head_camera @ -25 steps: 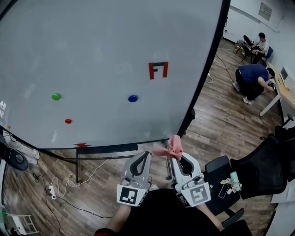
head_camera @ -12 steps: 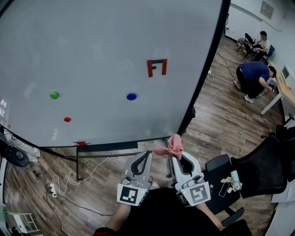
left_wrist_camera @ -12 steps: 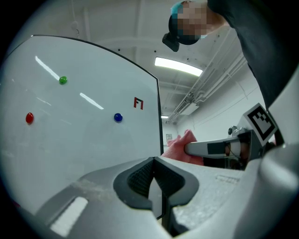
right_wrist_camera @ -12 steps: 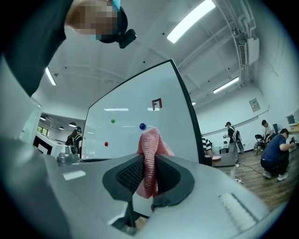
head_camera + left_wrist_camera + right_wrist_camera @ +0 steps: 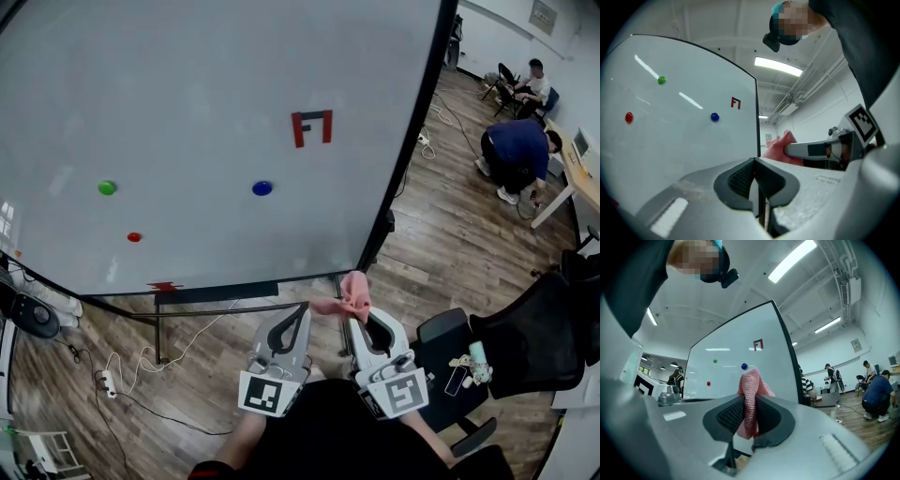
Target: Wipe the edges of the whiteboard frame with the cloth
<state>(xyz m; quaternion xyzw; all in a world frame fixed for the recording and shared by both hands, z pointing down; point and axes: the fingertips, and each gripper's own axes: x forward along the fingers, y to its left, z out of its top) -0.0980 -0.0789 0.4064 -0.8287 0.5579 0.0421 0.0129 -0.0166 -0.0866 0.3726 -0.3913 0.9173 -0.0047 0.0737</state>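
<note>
The right claw (image 5: 363, 322) pinches the pink cloth (image 5: 348, 298) by its bunched middle, short of the whiteboard frame (image 5: 405, 159). It looks soft, light and floppy. The left claw (image 5: 294, 321) is closed on nothing.

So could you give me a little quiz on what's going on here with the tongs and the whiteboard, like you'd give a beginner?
1. True or false: the left tongs grip the pink cloth.
2. On the whiteboard, the red square mark sits: A) up and right of the blue magnet; B) directly below it; C) far to its left.
3. Fill in: the whiteboard's frame is coloured ____.
Key: 1 false, the right tongs grip it; 2 A; 3 black.
</note>
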